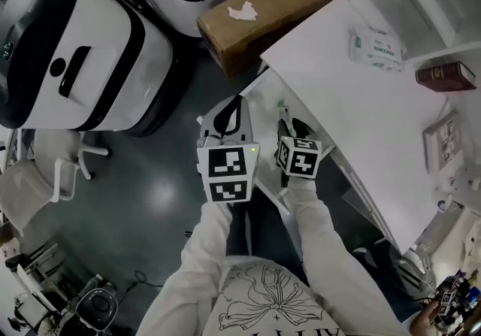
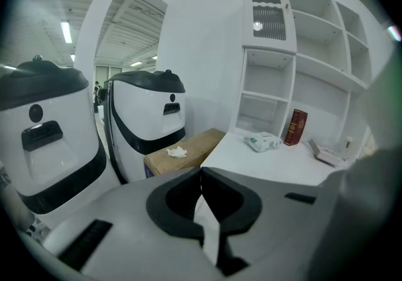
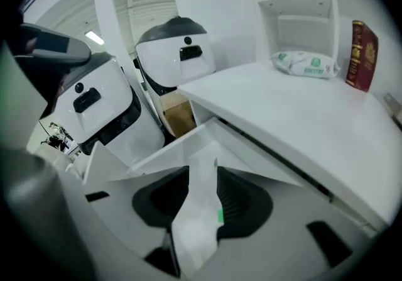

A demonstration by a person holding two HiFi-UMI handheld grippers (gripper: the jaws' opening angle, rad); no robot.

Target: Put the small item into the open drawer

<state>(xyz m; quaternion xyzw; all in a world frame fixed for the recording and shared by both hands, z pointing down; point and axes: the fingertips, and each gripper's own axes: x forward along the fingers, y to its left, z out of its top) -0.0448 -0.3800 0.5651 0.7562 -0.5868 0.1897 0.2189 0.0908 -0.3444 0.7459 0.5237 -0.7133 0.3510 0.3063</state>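
The white drawer (image 1: 257, 88) stands pulled out from under the white desk (image 1: 353, 101). A small green and white item (image 1: 283, 108) shows over the drawer, just ahead of my right gripper (image 1: 291, 125). In the right gripper view that gripper (image 3: 201, 179) is open, with the drawer floor (image 3: 200, 148) showing through the gap. A green sliver (image 3: 220, 214) sits at the right jaw's inner edge; whether it touches the jaw is unclear. My left gripper (image 1: 234, 103) hovers over the drawer's left side. In its own view the left gripper (image 2: 201, 171) has its tips together and nothing between them.
A brown cardboard box (image 1: 270, 15) with a crumpled tissue (image 1: 242, 11) lies on the floor behind the drawer. Two large white and black machines (image 1: 75, 56) stand at the left. On the desk are a tissue pack (image 1: 376, 47) and a dark red book (image 1: 445, 76), with shelves (image 2: 270, 85) behind.
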